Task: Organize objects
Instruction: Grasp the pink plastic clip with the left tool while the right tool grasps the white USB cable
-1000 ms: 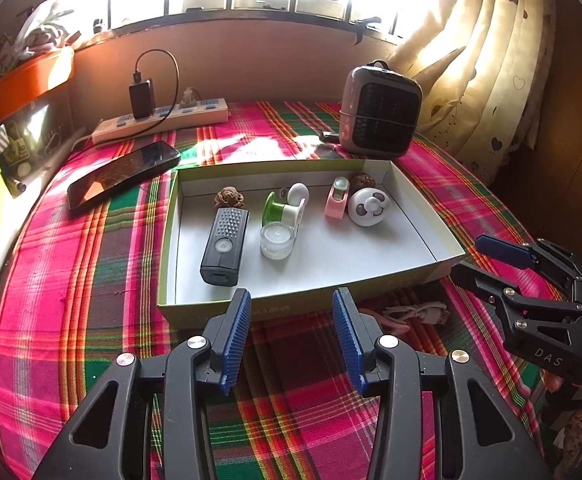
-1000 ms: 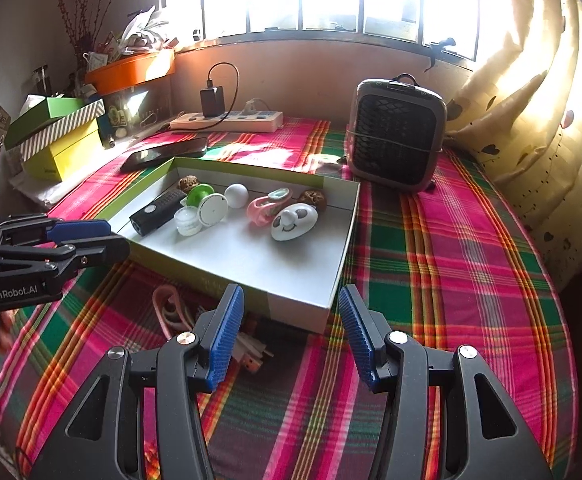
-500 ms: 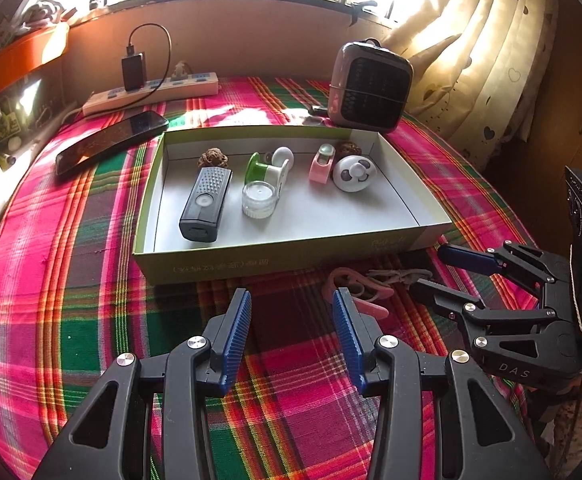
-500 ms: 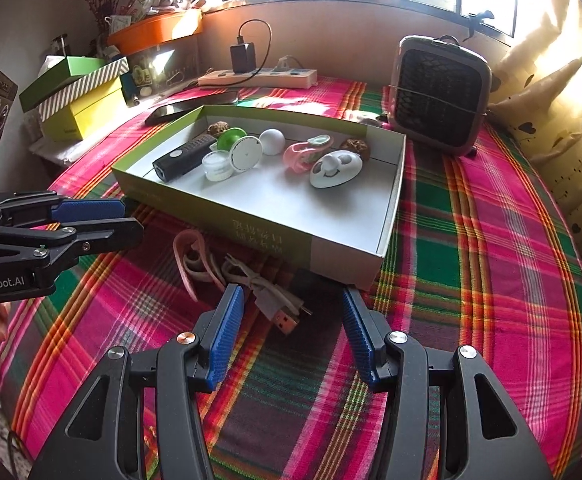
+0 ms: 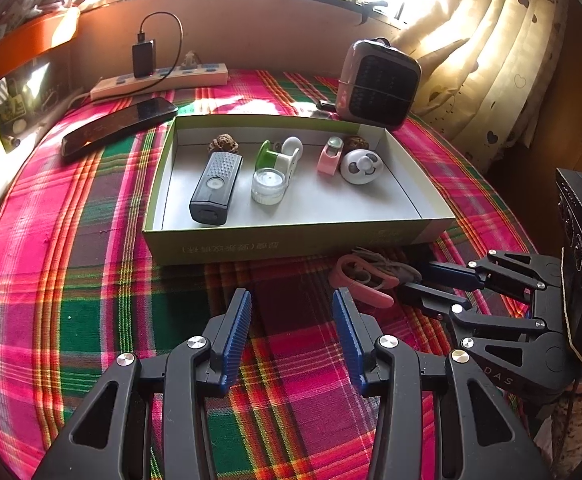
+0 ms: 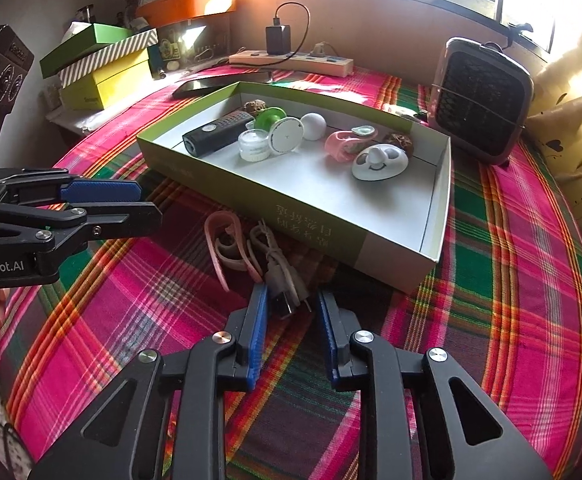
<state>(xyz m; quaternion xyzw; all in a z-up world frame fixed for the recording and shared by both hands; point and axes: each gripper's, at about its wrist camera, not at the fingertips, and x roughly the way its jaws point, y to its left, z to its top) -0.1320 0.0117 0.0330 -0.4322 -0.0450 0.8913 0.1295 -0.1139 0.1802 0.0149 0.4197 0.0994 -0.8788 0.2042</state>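
Observation:
A white USB cable [image 6: 279,264] lies bundled on the plaid cloth beside a pink loop-shaped strap [image 6: 221,248], just in front of the shallow green box [image 6: 311,224]. My right gripper [image 6: 291,296] is closing, and its blue pads sit tight against the cable's plugs. In the left wrist view the right gripper [image 5: 423,284] reaches in from the right to the cable [image 5: 391,266] and the strap [image 5: 365,286]. My left gripper [image 5: 291,300] hovers open over bare cloth, nothing between its fingers. The box [image 5: 291,240] holds a black device [image 5: 215,184], a small jar [image 5: 267,186] and several trinkets.
A small heater [image 5: 377,84] stands behind the box at the right. A phone [image 5: 119,124] and a power strip [image 5: 159,80] lie at the back left. Stacked boxes [image 6: 103,68] sit at the far left, a curtain [image 5: 491,60] hangs right.
My right gripper came down onto the cable and its jaws narrowed around the plugs. The left gripper kept its opening and hardly moved.

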